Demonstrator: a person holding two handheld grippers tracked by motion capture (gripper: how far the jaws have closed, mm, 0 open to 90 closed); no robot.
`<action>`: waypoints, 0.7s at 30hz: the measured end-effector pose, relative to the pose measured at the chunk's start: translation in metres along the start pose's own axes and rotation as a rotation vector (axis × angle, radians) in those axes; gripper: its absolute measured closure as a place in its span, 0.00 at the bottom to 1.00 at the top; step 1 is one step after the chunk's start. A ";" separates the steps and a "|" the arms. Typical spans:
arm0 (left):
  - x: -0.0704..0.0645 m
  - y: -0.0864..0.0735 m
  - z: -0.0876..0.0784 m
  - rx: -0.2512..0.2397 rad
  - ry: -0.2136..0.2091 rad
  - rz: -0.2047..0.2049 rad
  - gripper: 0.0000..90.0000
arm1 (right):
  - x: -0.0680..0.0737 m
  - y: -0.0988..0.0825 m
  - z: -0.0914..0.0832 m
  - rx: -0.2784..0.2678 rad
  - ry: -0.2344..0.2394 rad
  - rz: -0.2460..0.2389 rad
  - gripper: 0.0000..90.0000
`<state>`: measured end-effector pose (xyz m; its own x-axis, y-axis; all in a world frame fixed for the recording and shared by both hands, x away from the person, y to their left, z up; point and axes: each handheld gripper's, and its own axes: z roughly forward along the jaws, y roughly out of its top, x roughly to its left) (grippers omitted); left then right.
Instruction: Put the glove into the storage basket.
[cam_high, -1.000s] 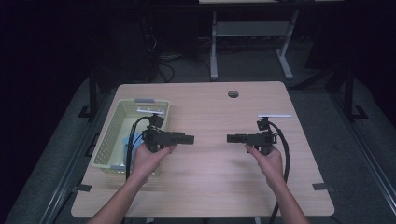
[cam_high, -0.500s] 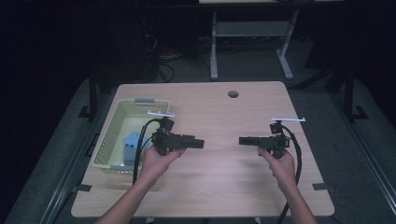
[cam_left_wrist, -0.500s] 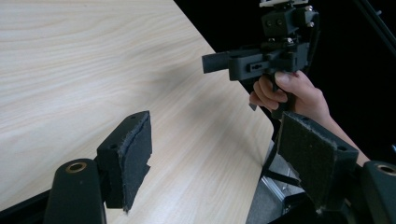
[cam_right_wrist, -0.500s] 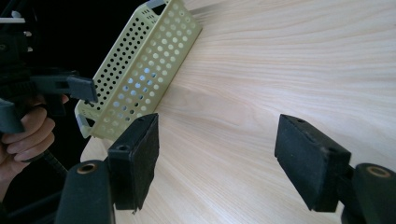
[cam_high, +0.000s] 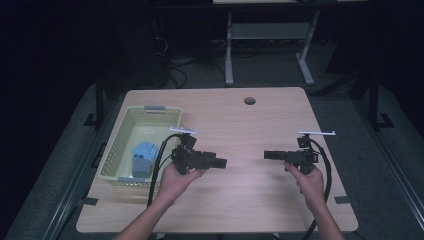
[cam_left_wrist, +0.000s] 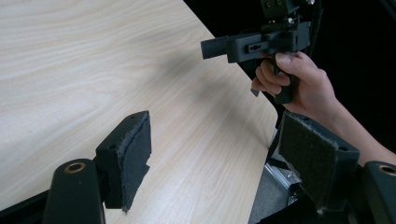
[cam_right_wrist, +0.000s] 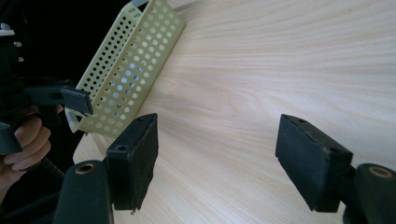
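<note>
Thing: blue object (cam_high: 142, 156) lying inside the yellow-green basket (cam_high: 116, 146), toward its near end; shape too small to tell.
Handling: likely light; stiffness unclear. Take it from above, across its narrow sides.
Left gripper (cam_high: 220, 163): just beside the basket, jaws wide open, empty.
Right gripper (cam_high: 269, 154): well apart from the basket over the bench (cam_high: 240, 125), jaws wide open, empty.

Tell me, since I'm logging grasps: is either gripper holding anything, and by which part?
Nothing is held. The left gripper and the right gripper both stand open over the bare table, nothing between their fingers.
</note>
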<state>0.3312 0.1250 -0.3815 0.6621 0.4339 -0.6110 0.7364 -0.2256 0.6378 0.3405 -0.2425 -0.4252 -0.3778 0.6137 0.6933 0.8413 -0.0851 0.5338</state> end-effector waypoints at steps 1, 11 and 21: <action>0.000 -0.001 0.001 0.002 0.003 0.002 0.28 | -0.001 -0.001 -0.001 -0.002 -0.002 0.002 0.32; -0.002 -0.010 0.012 -0.001 -0.013 0.010 0.28 | -0.015 -0.013 -0.007 -0.005 -0.007 0.026 0.32; -0.003 -0.025 0.027 0.023 -0.022 0.015 0.28 | -0.025 -0.023 -0.017 -0.018 -0.018 0.028 0.32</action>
<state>0.3149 0.1053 -0.4082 0.6757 0.4109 -0.6120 0.7293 -0.2521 0.6360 0.3236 -0.2693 -0.4461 -0.3472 0.6253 0.6989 0.8443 -0.1159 0.5231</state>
